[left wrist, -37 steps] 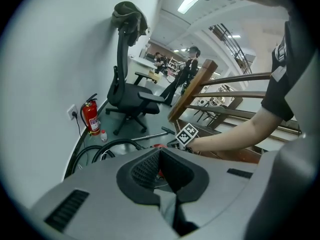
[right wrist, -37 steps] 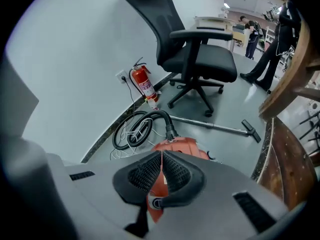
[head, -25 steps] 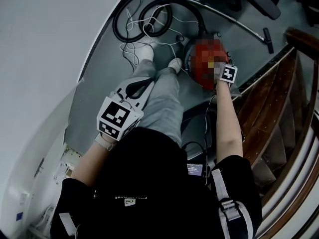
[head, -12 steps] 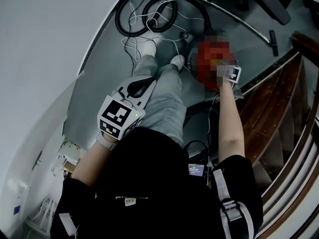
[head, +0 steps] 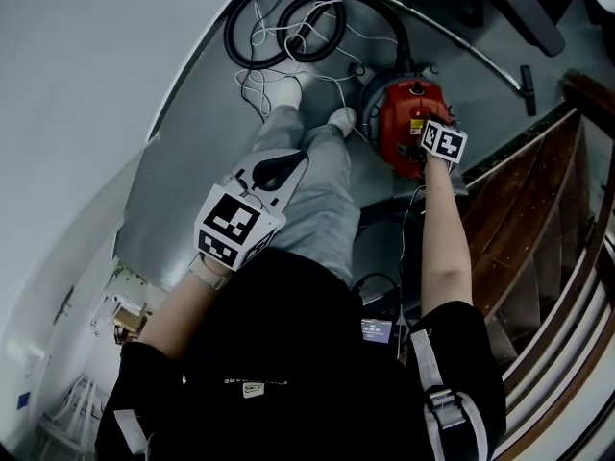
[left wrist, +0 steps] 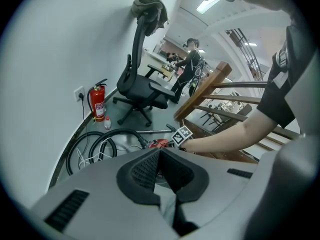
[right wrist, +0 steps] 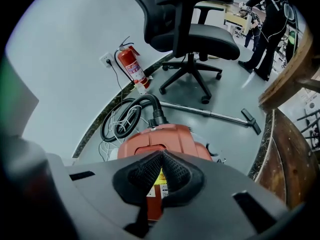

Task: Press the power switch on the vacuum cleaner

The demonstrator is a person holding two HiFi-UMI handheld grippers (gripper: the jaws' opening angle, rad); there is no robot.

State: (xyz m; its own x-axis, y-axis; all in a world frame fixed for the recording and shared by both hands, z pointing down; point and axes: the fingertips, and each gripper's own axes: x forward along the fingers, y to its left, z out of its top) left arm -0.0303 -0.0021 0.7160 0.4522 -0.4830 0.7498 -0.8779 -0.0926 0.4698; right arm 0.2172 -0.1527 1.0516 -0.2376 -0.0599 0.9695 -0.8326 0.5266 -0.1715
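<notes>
The grey floor is taking up most of the shot, with a wooden stair railing curving along the person's right. A black office chair is standing further back near the wall. The red vacuum cleaner is sitting on the floor right in front of the person's feet, its black hose looping off into coils by the wall and its metal wand lying flat toward the chair. A red fire extinguisher is leaning by the wall socket.

The right hand-held gripper is reaching down at the top of the vacuum cleaner, jaws pinched together with nothing in them; can't tell if the tips are actually touching the red casing. The left hand-held gripper is hanging back over the person's leg, well apart from the vacuum, jaws also pressed together and gripping nothing
</notes>
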